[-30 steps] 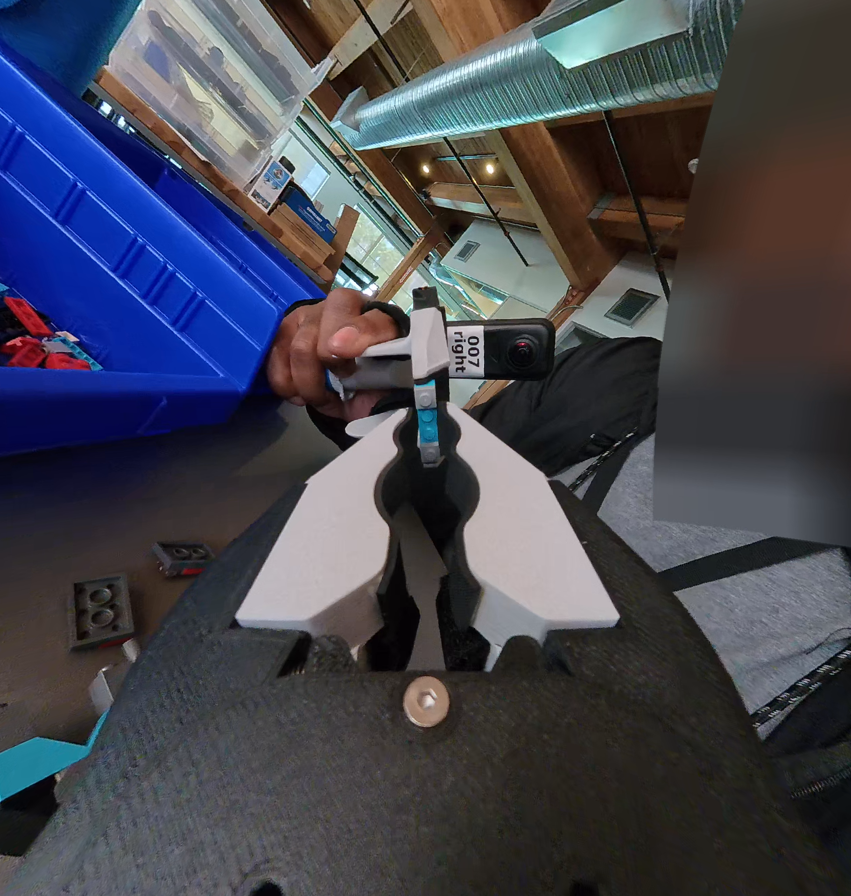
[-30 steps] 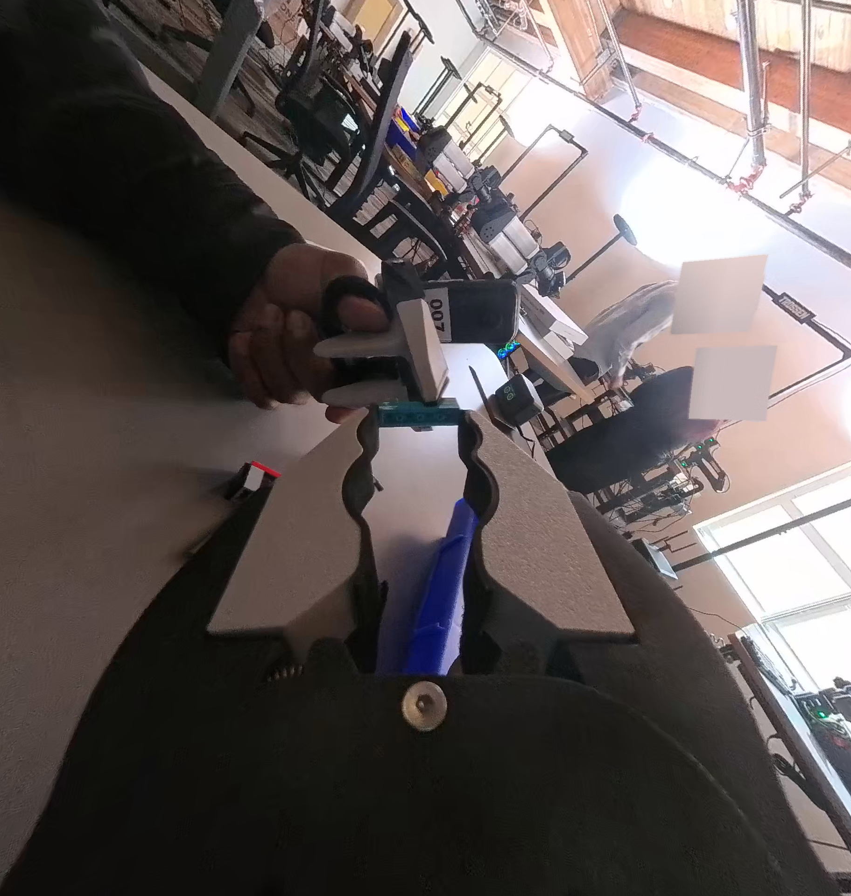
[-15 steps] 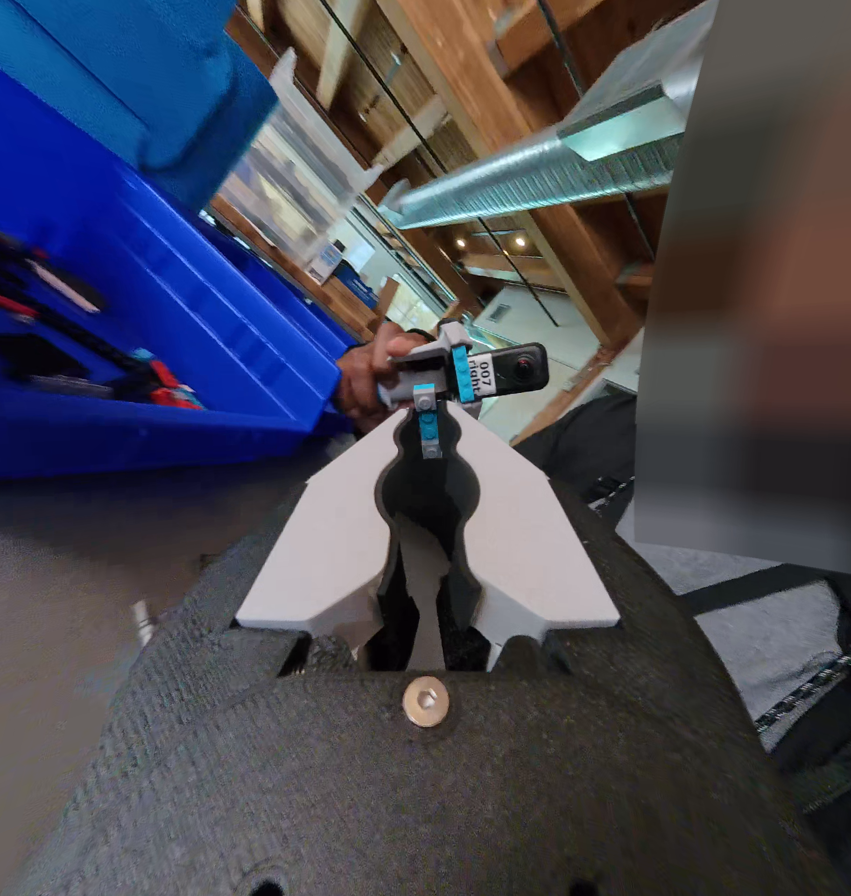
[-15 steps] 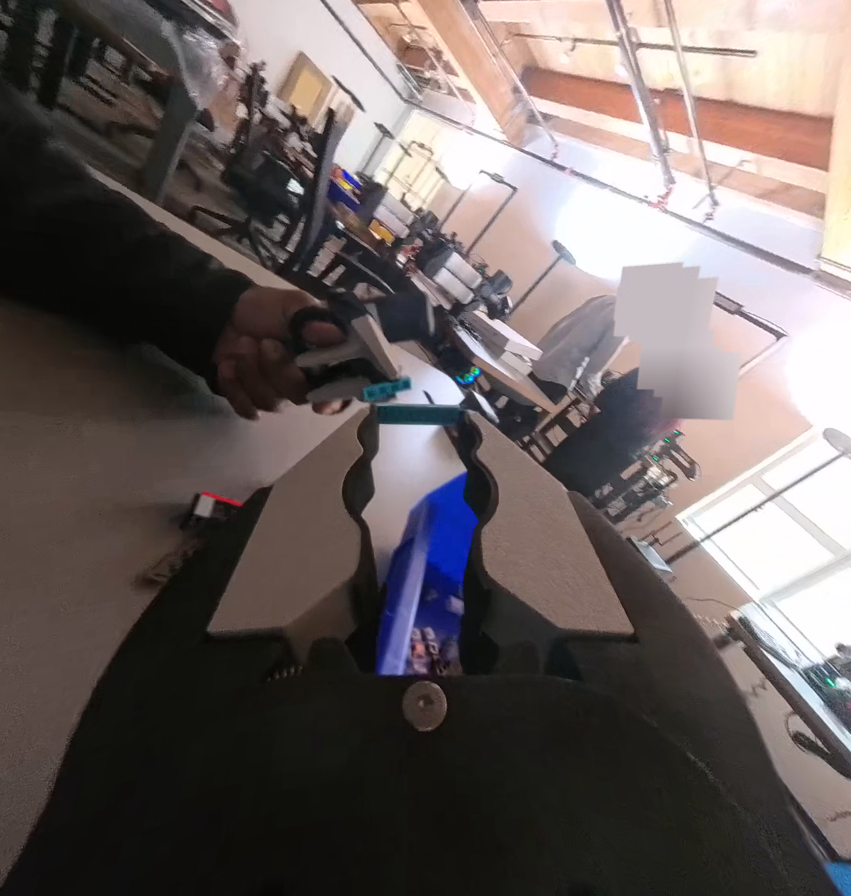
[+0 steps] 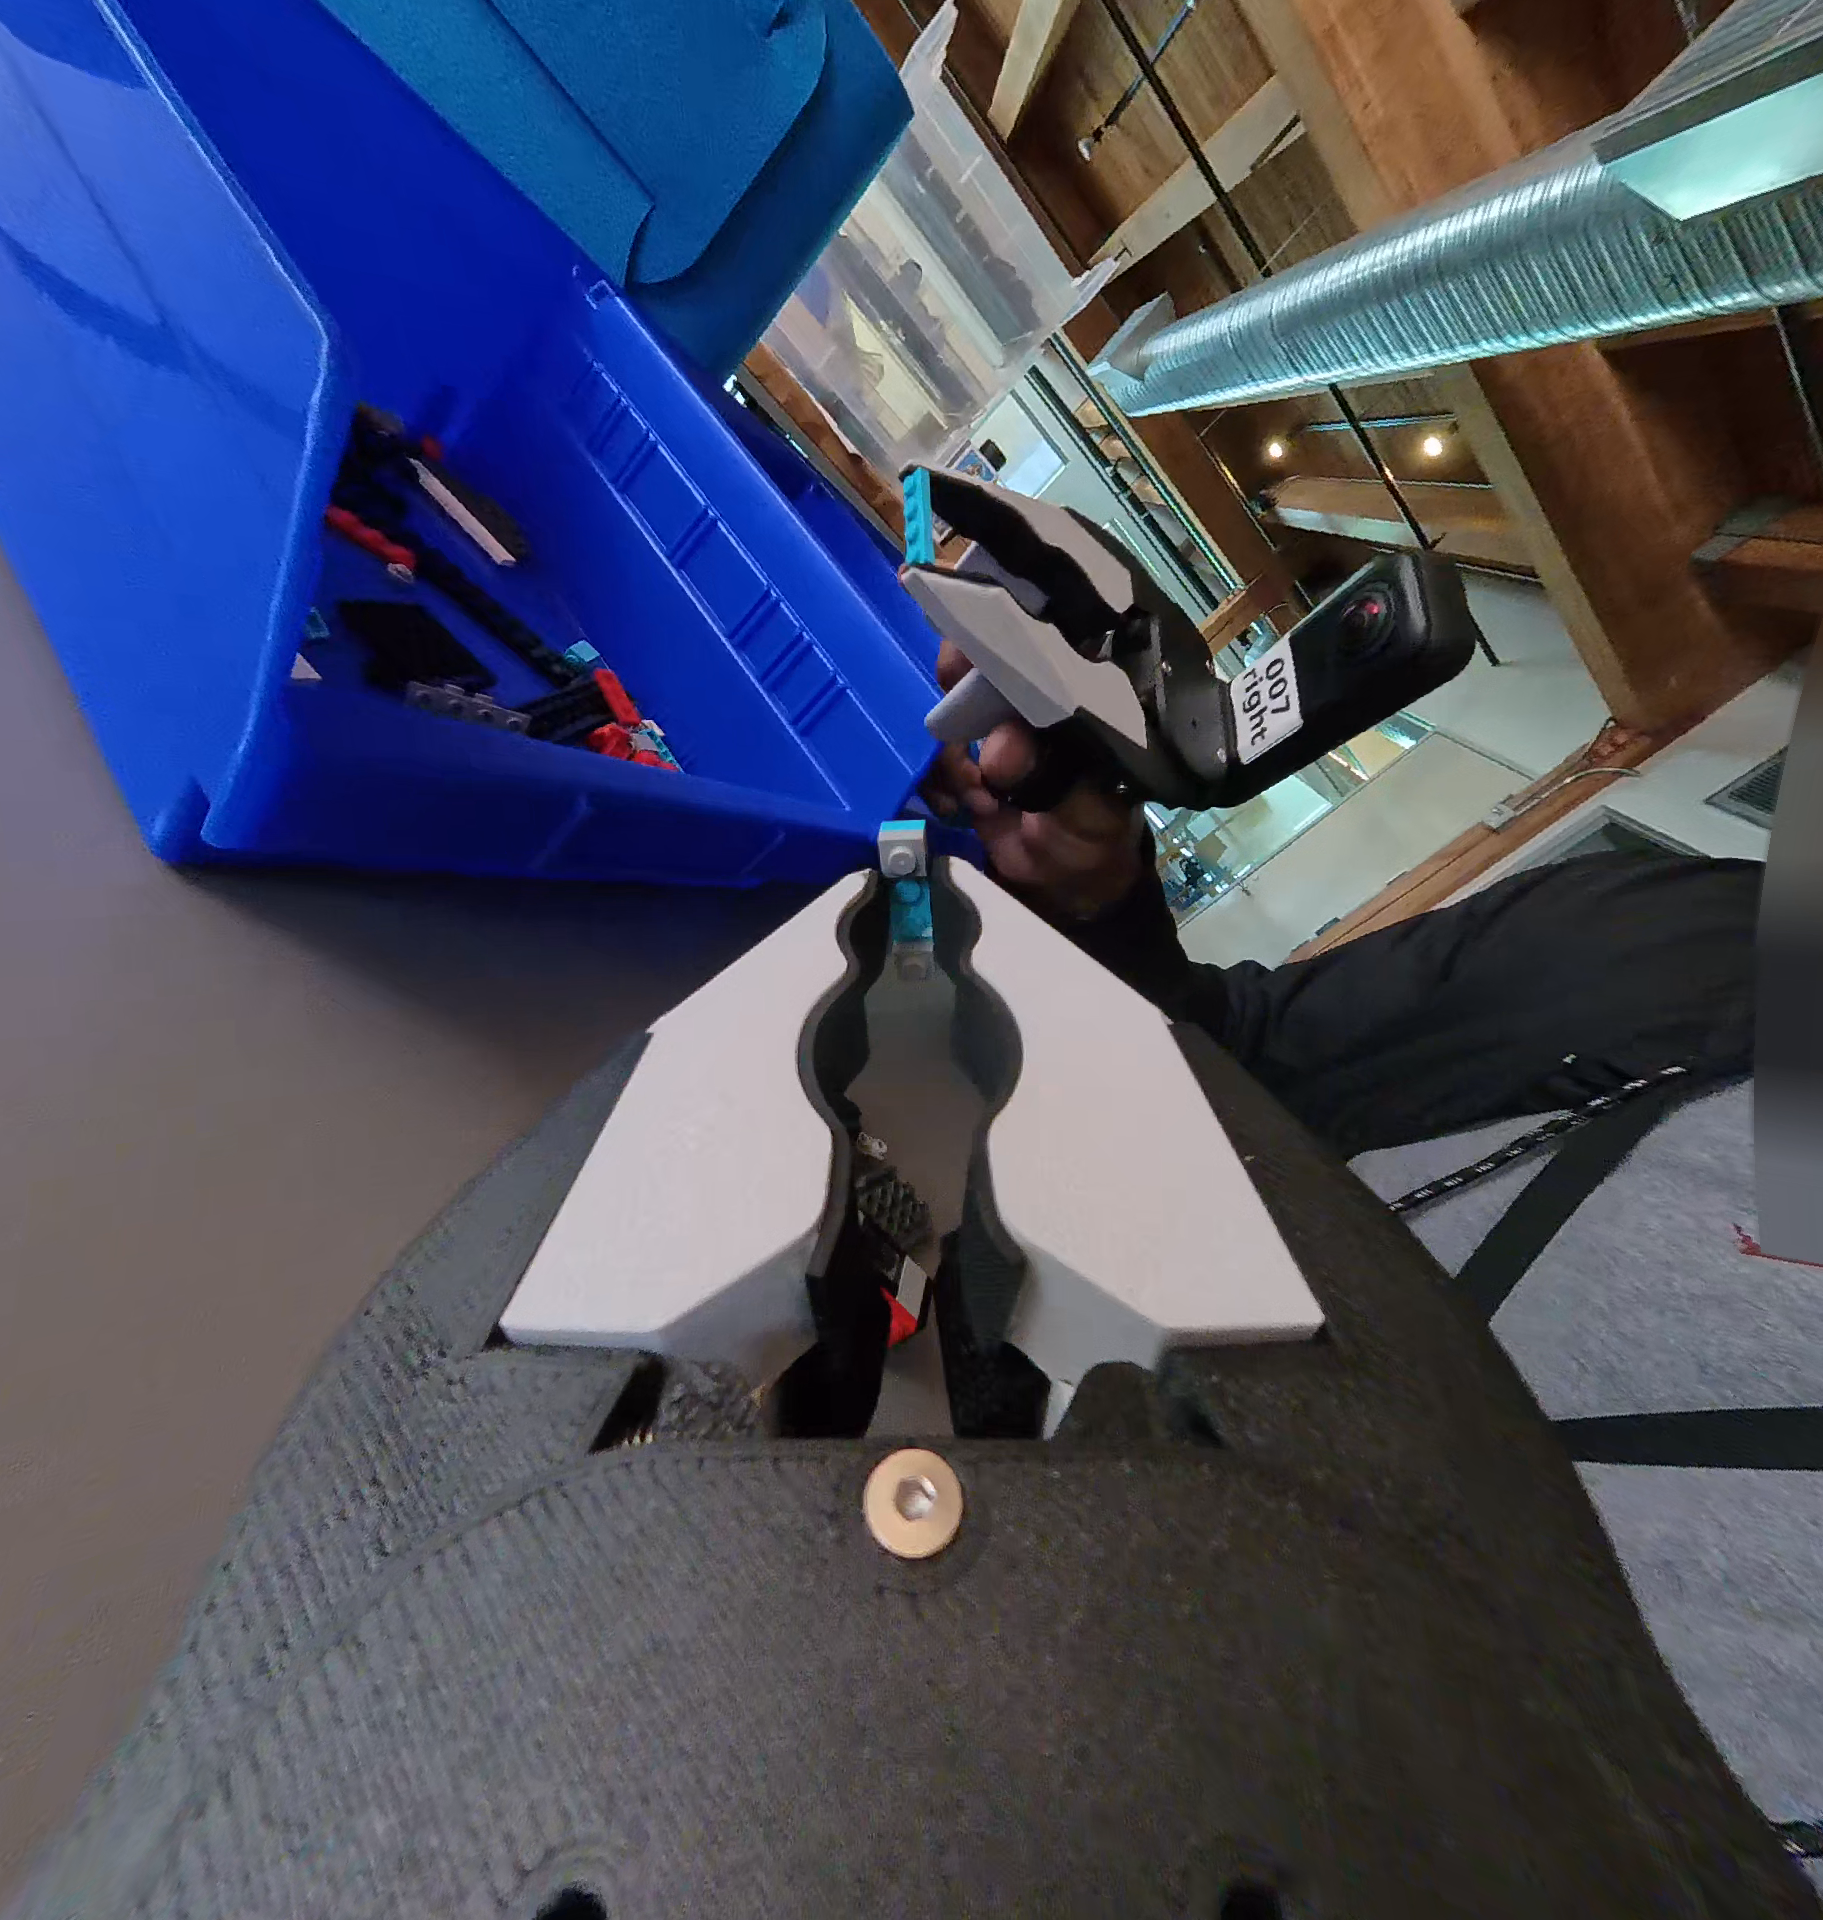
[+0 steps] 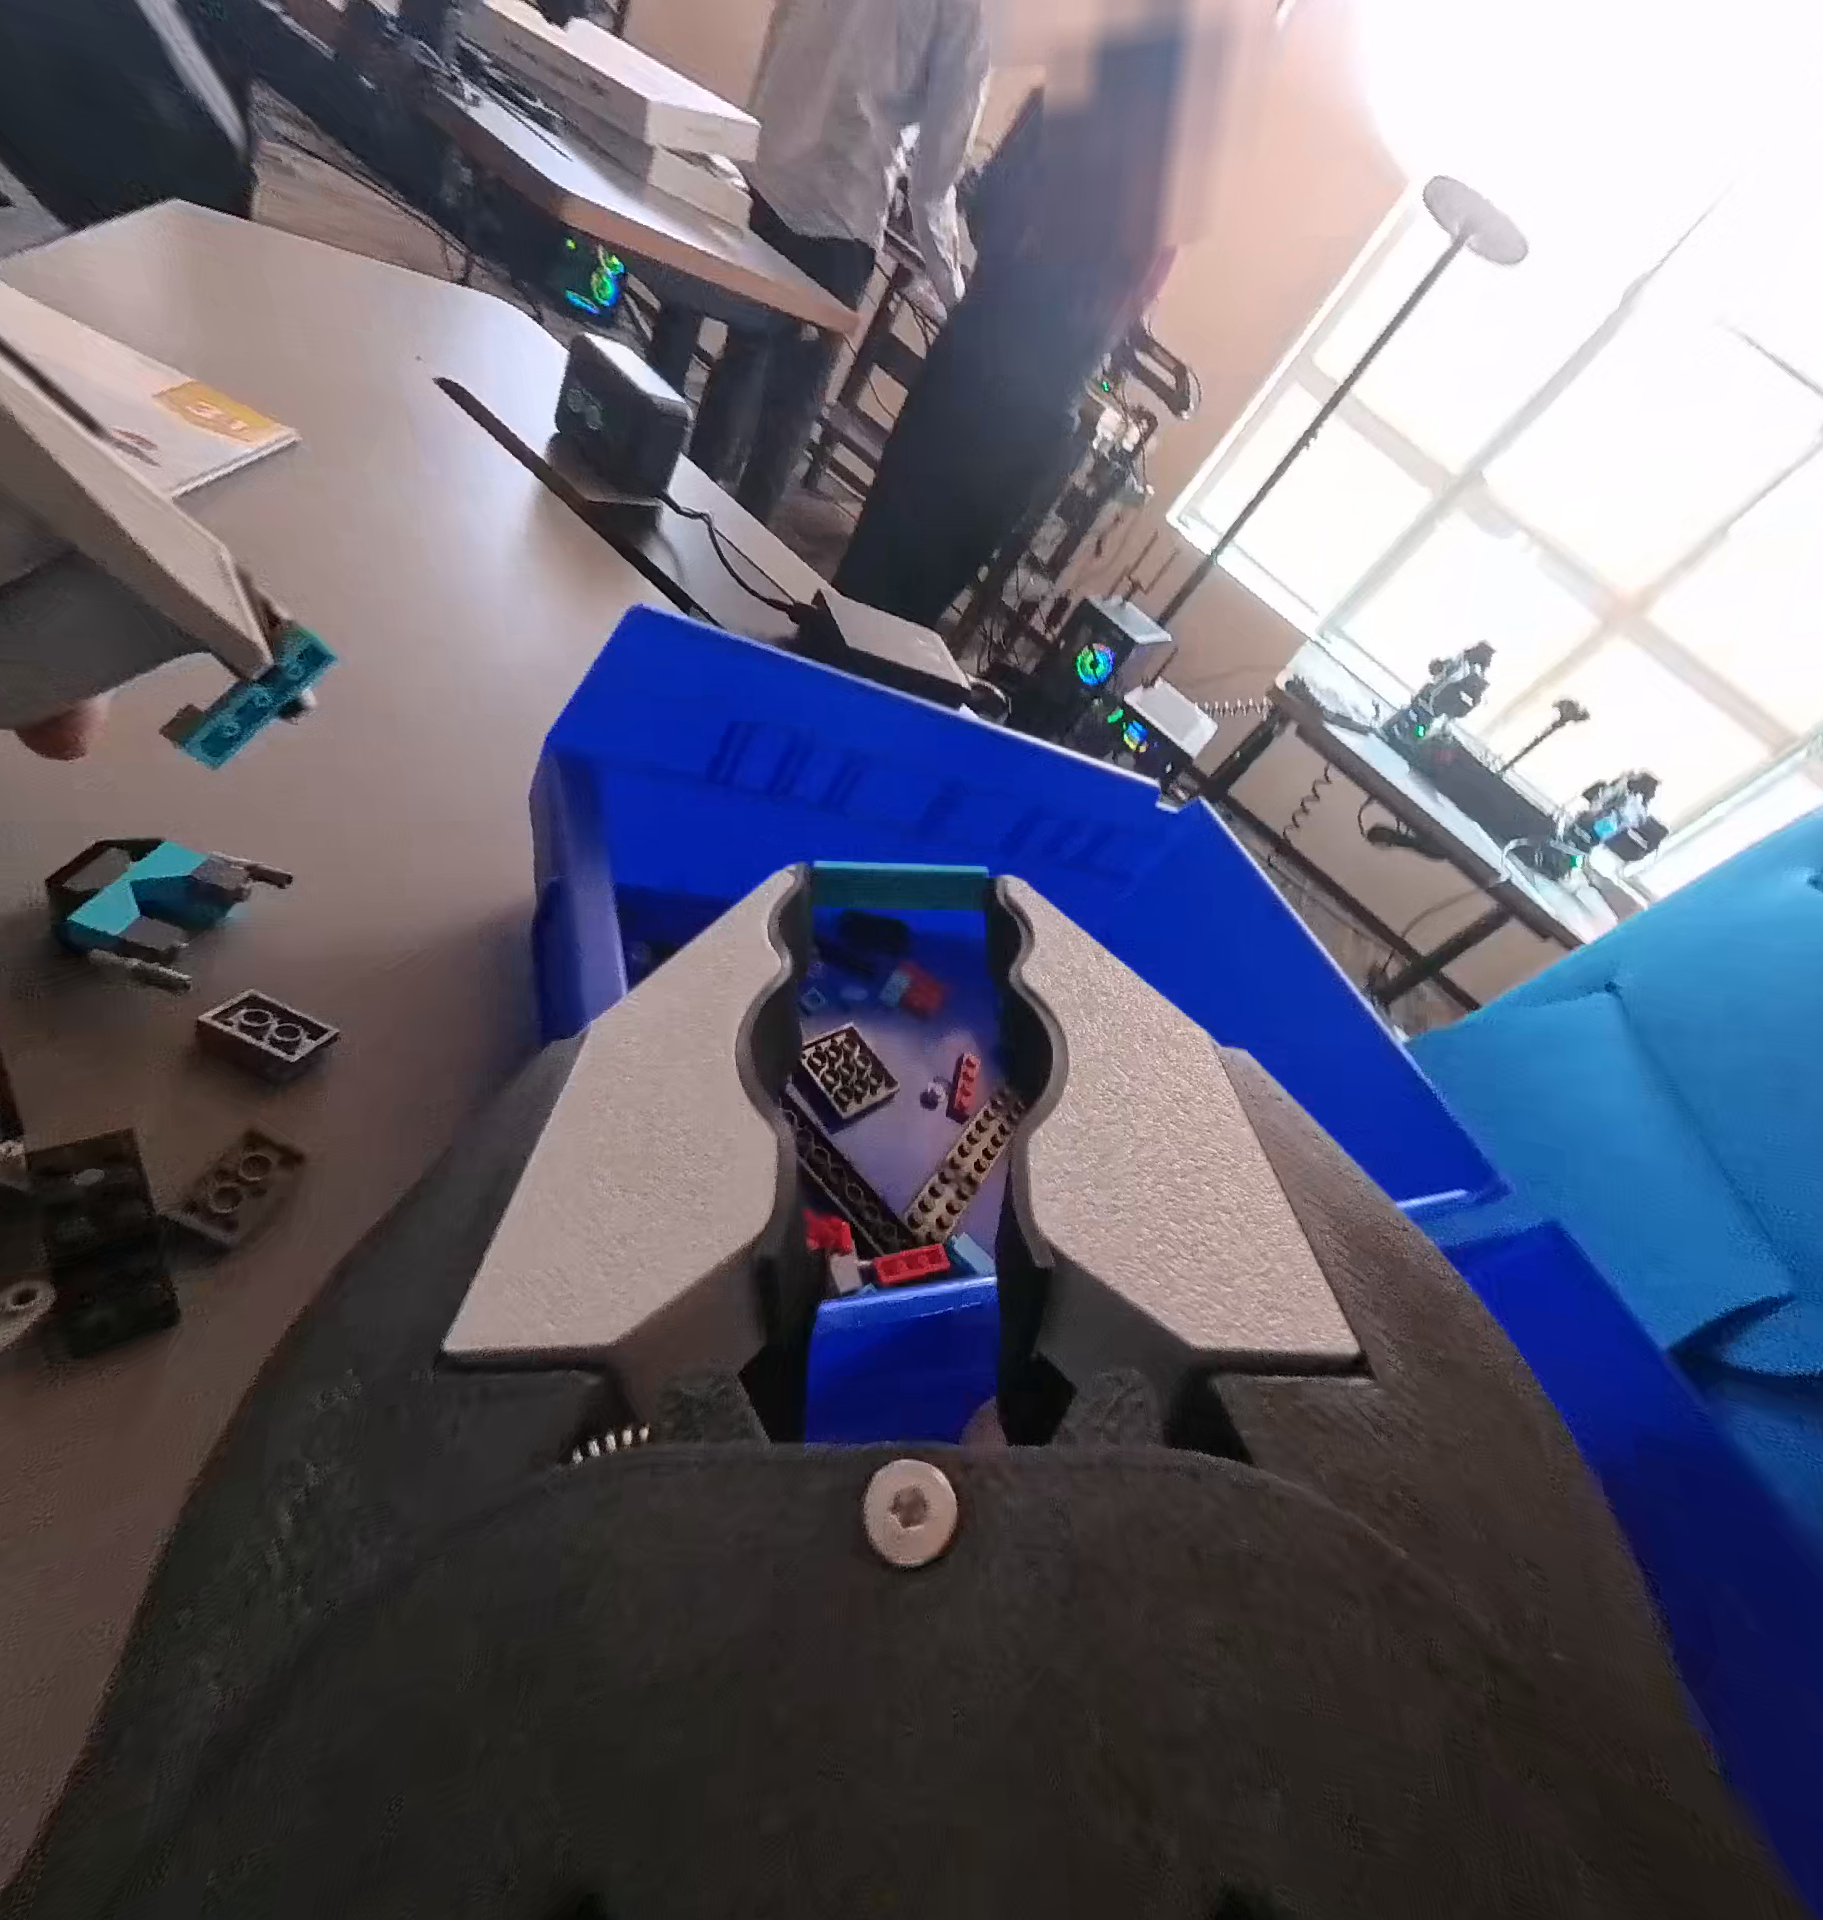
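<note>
The left tongs (image 5: 905, 883) clamp a small grey-and-teal brick stack (image 5: 907, 902) above the surface (image 5: 211, 1039); the right tongs (image 6: 899, 891) pinch a teal plate (image 6: 899, 888) over the blue bin (image 6: 886, 769), both pieces unreleased

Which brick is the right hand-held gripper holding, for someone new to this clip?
Find the blue bin on the grey table. Above its open top, the right hand-held gripper pinches a teal plate spanning its fingertips. Unlike the dark bricks lying on the table, it is teal and held aloft.

Blue bin (image 5: 387, 343) cut off at picture's edge.
</note>
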The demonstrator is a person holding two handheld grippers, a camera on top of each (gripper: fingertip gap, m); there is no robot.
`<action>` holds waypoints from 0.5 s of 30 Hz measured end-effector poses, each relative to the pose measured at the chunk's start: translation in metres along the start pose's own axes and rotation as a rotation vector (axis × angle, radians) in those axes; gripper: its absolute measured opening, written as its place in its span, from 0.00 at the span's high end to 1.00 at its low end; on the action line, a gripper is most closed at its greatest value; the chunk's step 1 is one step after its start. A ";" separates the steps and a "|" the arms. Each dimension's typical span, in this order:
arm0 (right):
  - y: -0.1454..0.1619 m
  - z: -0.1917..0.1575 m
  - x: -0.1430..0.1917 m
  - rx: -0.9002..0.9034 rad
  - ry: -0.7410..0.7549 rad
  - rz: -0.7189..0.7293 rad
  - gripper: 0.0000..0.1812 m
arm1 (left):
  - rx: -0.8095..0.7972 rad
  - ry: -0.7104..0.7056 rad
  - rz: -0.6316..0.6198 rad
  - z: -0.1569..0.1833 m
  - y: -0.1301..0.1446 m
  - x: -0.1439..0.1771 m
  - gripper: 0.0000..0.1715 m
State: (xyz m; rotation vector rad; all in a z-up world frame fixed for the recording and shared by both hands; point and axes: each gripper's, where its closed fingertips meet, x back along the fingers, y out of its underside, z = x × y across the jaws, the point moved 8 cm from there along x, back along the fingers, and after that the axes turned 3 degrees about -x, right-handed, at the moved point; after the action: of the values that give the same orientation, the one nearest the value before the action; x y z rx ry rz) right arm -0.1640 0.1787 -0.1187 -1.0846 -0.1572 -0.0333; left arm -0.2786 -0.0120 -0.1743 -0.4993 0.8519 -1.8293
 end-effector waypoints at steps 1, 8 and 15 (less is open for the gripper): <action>0.001 0.000 -0.001 -0.016 0.008 -0.015 0.81 | -0.002 -0.004 -0.002 0.000 0.000 0.000 0.95; 0.008 0.000 -0.007 -0.066 0.037 -0.087 0.78 | -0.013 -0.017 -0.015 0.001 0.002 -0.003 0.95; -0.008 -0.014 0.002 0.008 -0.091 0.052 0.79 | 0.001 0.036 -0.022 0.007 0.004 -0.008 0.95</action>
State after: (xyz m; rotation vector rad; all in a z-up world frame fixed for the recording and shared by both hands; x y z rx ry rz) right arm -0.1609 0.1629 -0.1182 -1.0828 -0.2104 0.0635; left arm -0.2678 -0.0079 -0.1721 -0.4784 0.8726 -1.8636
